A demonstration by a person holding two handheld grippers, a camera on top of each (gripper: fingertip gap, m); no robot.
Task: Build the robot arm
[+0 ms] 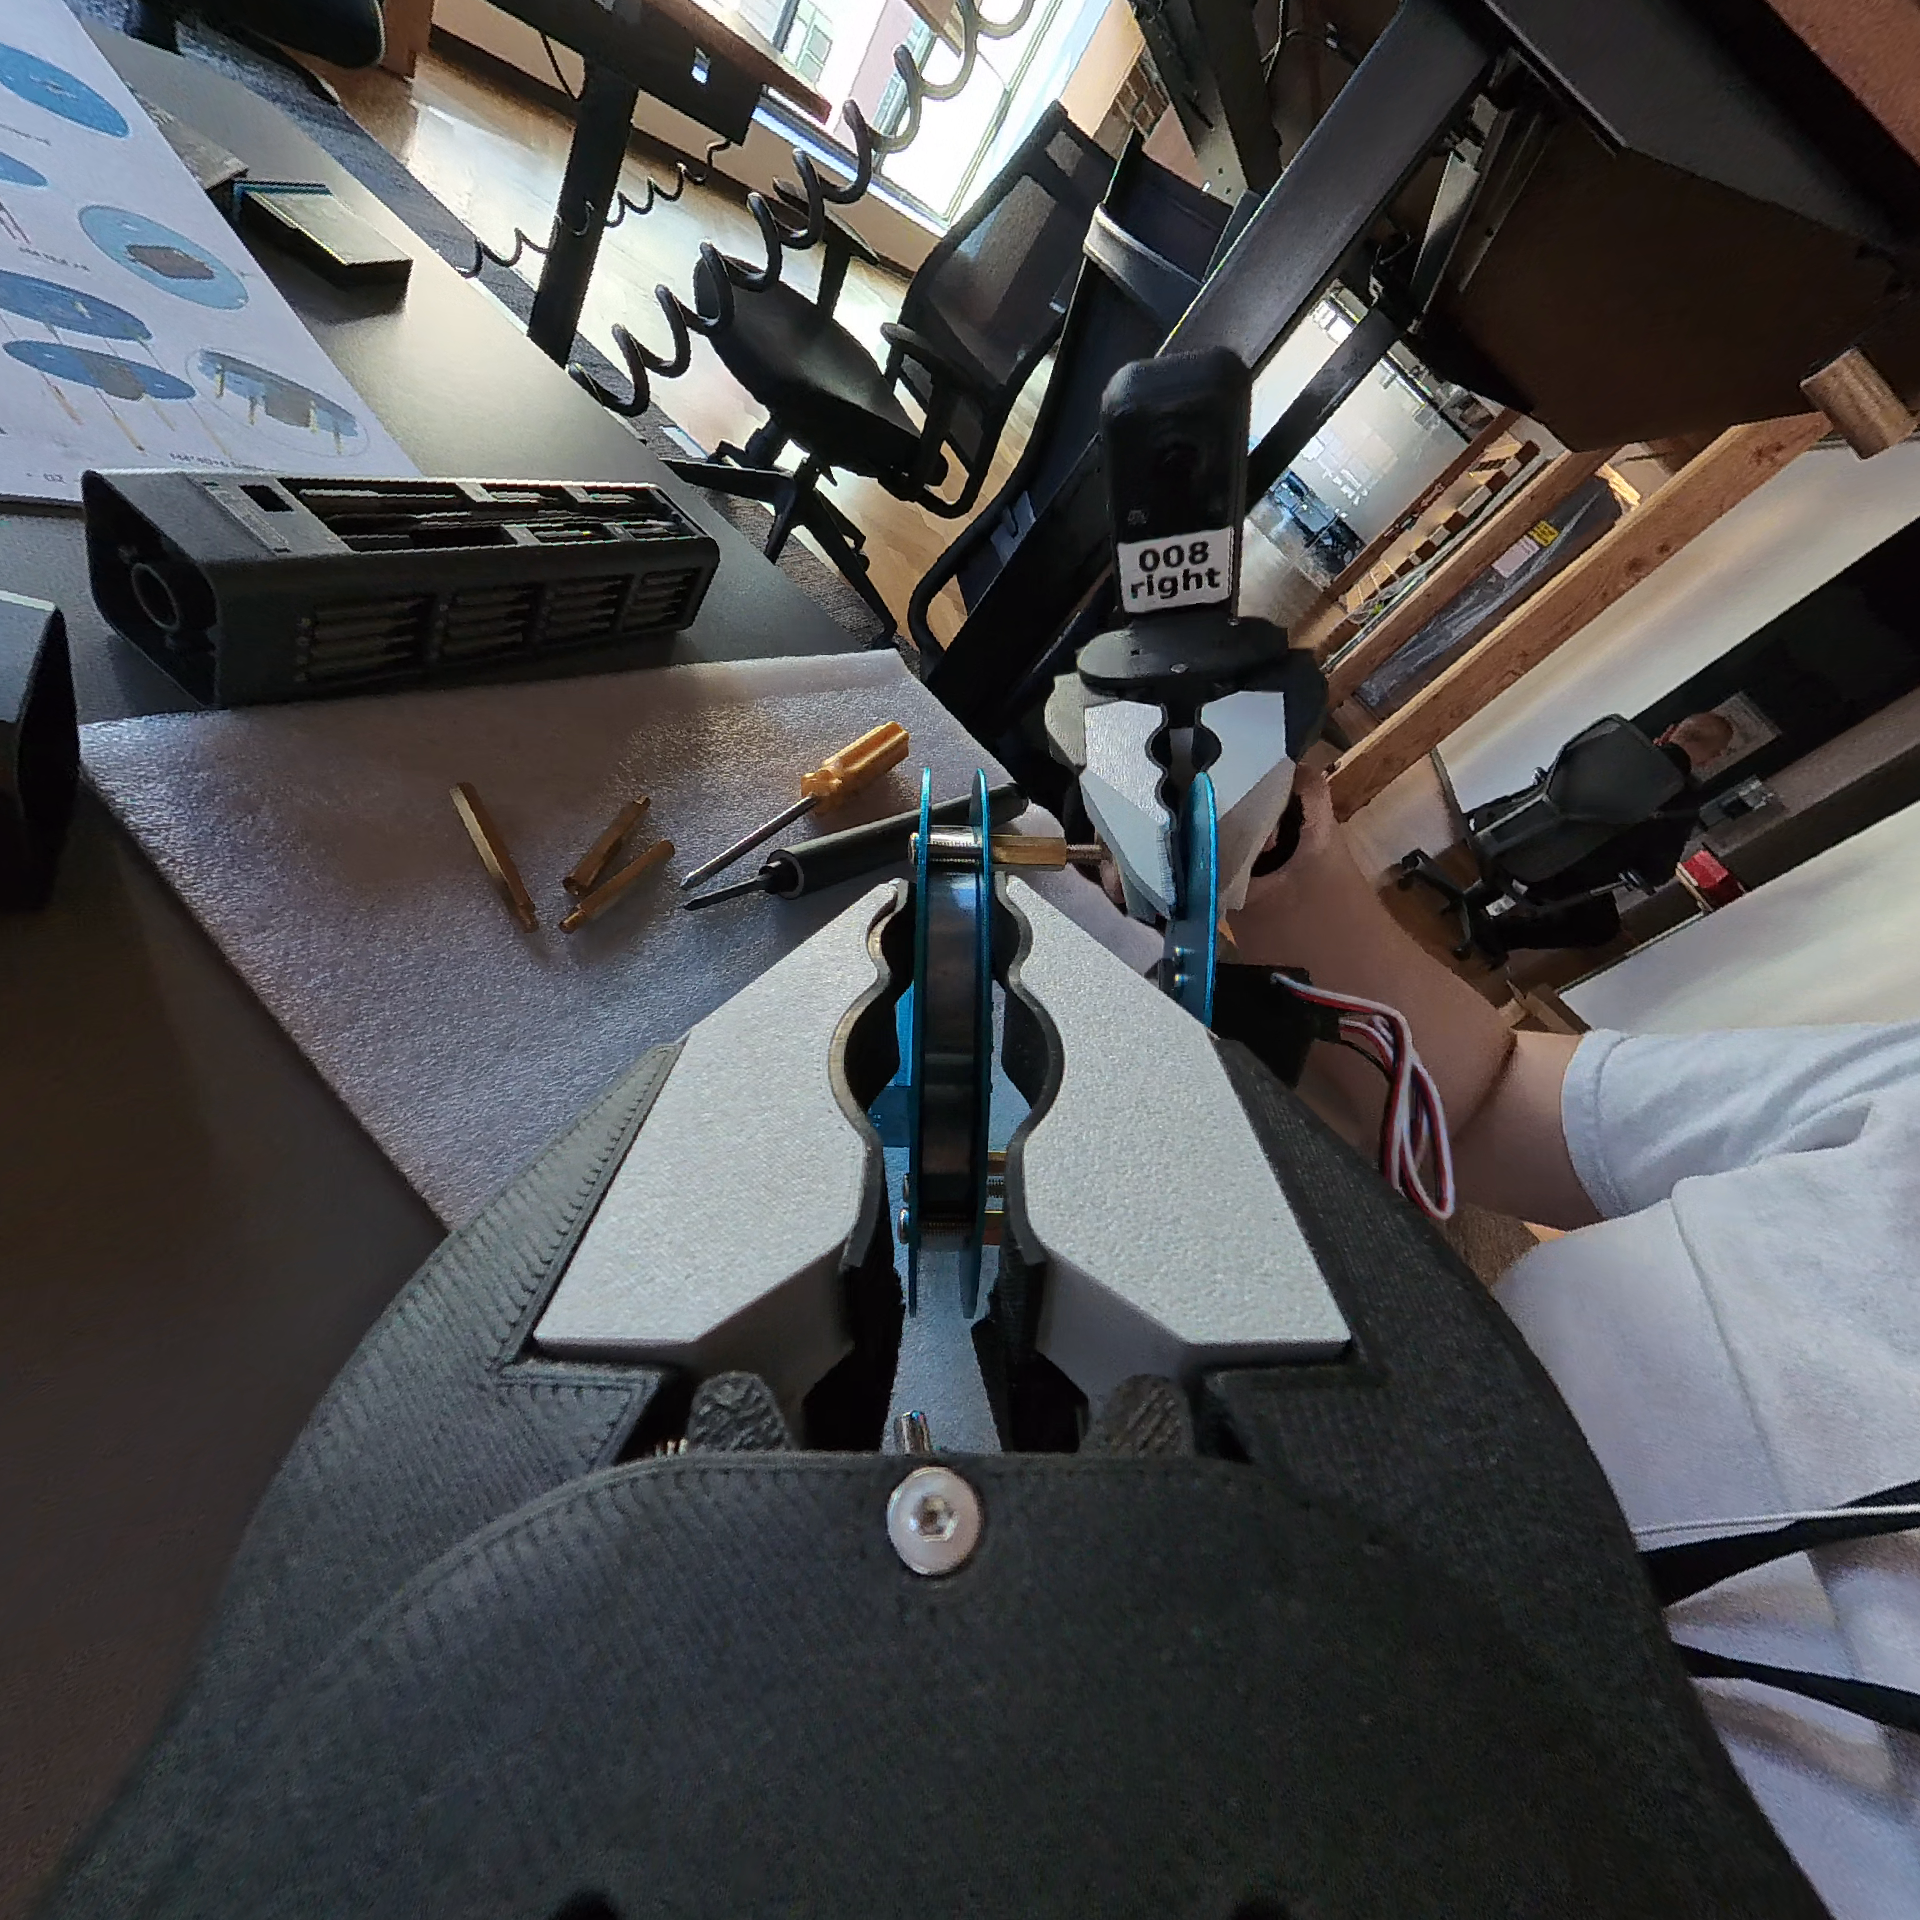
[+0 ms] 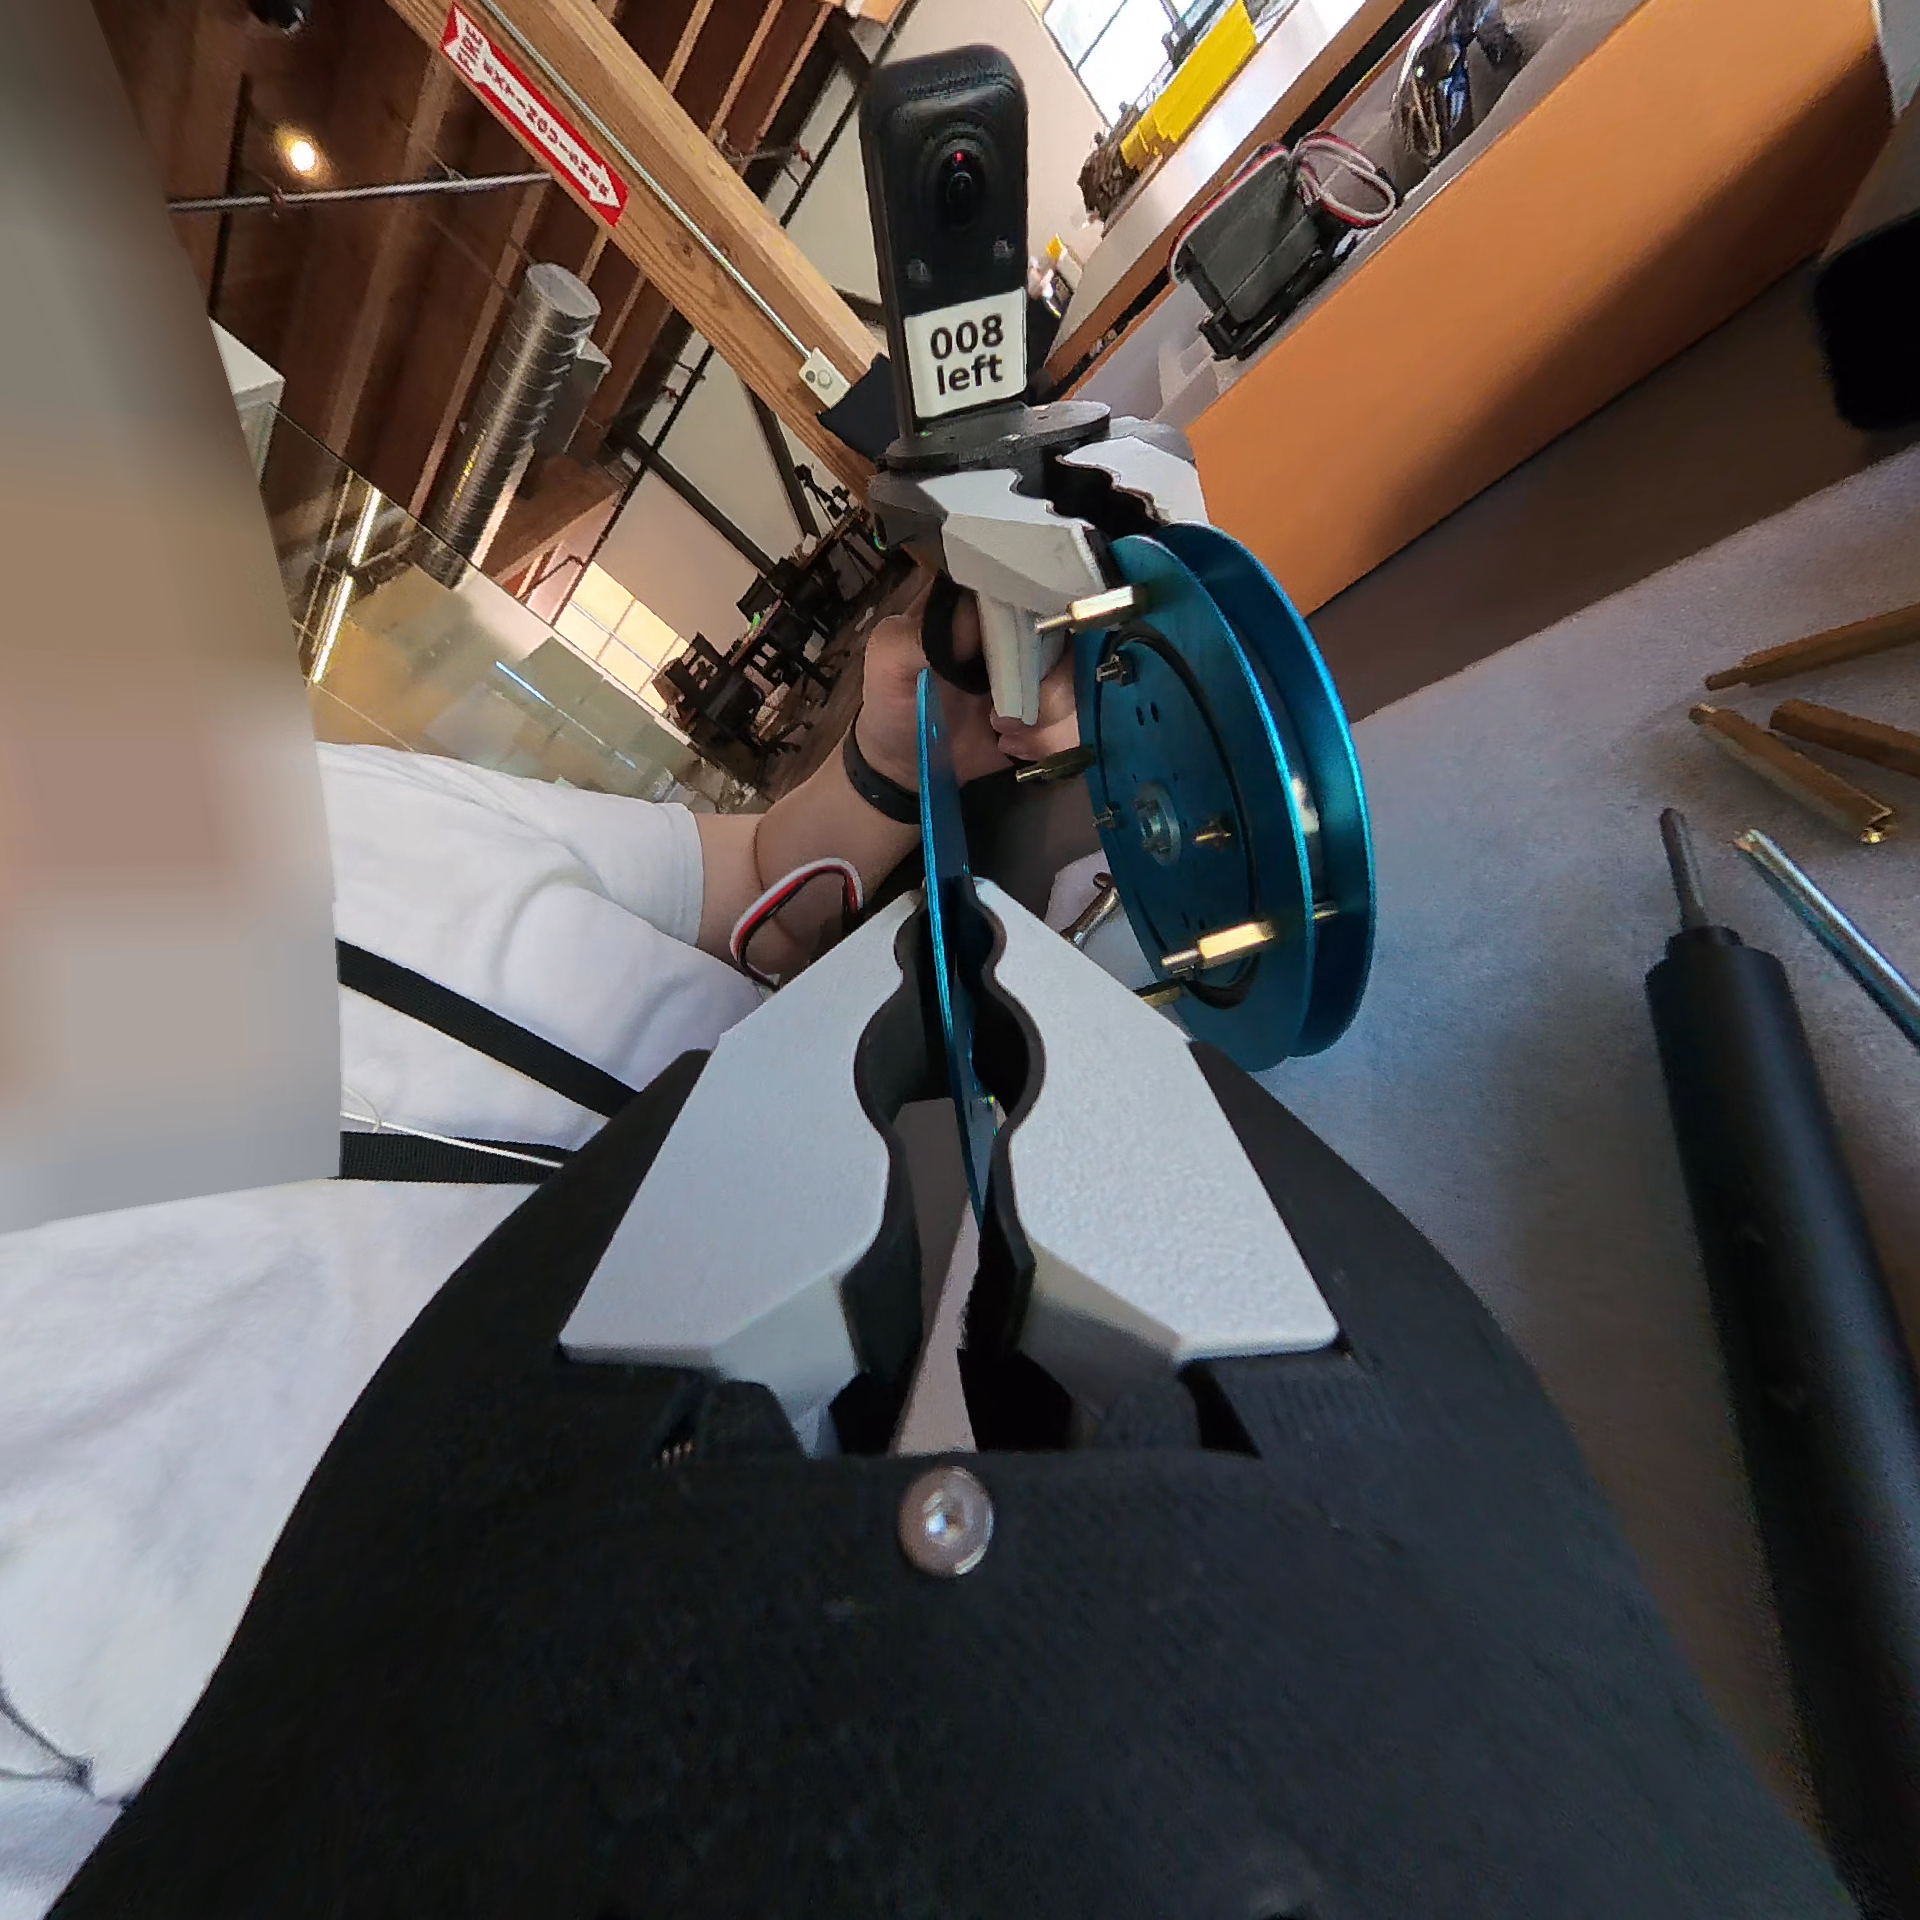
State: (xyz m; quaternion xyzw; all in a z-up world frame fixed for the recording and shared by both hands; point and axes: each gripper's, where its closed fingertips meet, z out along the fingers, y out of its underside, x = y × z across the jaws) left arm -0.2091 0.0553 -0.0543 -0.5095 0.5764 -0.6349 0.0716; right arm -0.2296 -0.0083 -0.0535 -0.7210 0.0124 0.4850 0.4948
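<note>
My left gripper (image 1: pixel 951 894) is shut on a blue two-disc assembly (image 1: pixel 948 1039) with a black ring between the discs and brass standoffs sticking out toward the right. It holds it on edge above the grey foam mat (image 1: pixel 416 987). My right gripper (image 2: pixel 951 899) is shut on a single thin blue disc (image 2: pixel 940 790), also on edge. The two face each other, a short gap apart. The right wrist view shows the left gripper (image 2: pixel 1070 551) and the assembly (image 2: pixel 1226 790). The left wrist view shows the right gripper (image 1: pixel 1174 831) and its disc (image 1: pixel 1202 883). A black block with coloured wires (image 1: pixel 1262 1013) sits by that disc.
Loose brass standoffs (image 1: pixel 592 862), an orange-handled screwdriver (image 1: pixel 821 790) and a black-handled screwdriver (image 1: pixel 883 842) lie on the mat. A black bit case (image 1: pixel 395 582) and a printed sheet (image 1: pixel 125 312) lie behind. An orange box (image 2: pixel 1507 364) stands beyond the mat. Left tips to right tips: about 8 cm. To the black bit case (image 1: pixel 395 582): left tips about 15 cm, right tips about 20 cm.
</note>
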